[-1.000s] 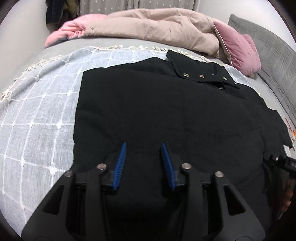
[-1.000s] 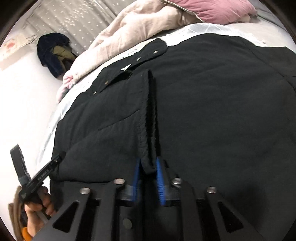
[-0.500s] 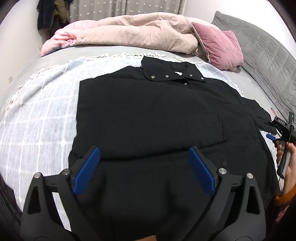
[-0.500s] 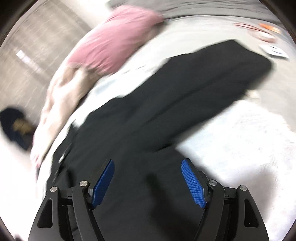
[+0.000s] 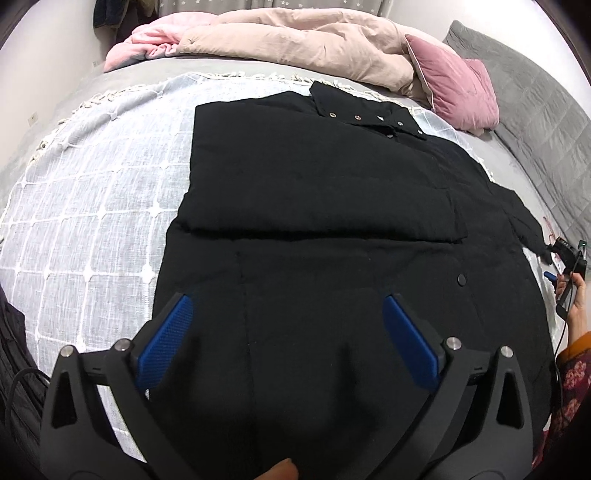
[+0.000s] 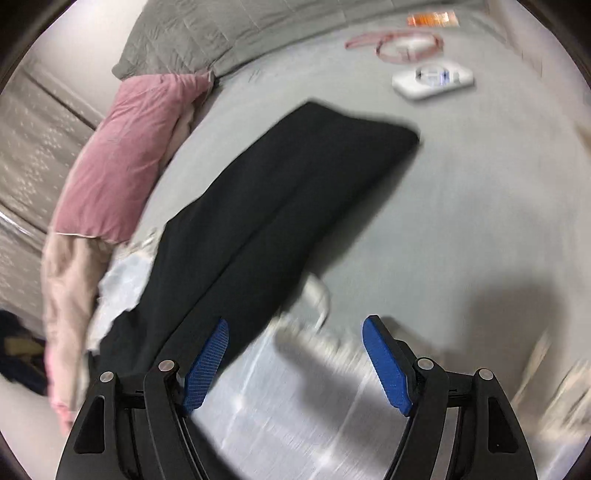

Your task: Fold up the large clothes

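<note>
A large black jacket (image 5: 325,206) lies flat on a white checked blanket (image 5: 96,206) on the bed, collar with snaps at the far side, one sleeve folded across its chest. My left gripper (image 5: 286,314) is open and empty above the jacket's lower part. My right gripper (image 6: 295,336) is open and empty, hovering over the blanket beside the jacket's outstretched right sleeve (image 6: 288,192), whose cuff points to the far right. In the left wrist view the right gripper (image 5: 565,258) shows at the jacket's right edge.
A beige duvet (image 5: 295,44) and a pink pillow (image 5: 454,81) lie at the bed's far side. A grey quilt (image 6: 236,29), a white flat device (image 6: 432,79) and a pink cord (image 6: 399,44) lie beyond the sleeve. The right wrist view is blurred.
The right gripper let go of the folded sleeve, opened wide and swung right to the other sleeve. The left gripper opened wider and drew back toward the hem.
</note>
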A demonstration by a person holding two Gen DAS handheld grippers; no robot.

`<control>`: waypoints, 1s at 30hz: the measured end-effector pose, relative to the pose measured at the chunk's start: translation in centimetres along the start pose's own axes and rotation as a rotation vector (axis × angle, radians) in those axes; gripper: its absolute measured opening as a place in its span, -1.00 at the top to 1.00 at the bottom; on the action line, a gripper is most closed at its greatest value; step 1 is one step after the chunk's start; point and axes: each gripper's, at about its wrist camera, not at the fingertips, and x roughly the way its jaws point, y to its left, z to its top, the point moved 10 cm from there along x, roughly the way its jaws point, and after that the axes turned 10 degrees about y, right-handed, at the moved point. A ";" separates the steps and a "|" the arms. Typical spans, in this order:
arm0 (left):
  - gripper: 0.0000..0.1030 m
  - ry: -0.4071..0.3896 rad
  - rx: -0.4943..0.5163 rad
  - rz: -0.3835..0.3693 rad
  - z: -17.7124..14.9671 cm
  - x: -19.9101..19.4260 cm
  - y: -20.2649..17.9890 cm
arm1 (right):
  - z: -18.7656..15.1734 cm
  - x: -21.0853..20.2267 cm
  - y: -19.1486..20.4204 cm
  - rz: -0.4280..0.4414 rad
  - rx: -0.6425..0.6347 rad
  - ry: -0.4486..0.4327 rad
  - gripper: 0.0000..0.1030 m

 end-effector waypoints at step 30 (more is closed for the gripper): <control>-0.98 -0.063 0.026 -0.119 2.9 -2.2 -3.0 | 1.4 -6.0 14.2 0.016 -0.362 -0.224 0.89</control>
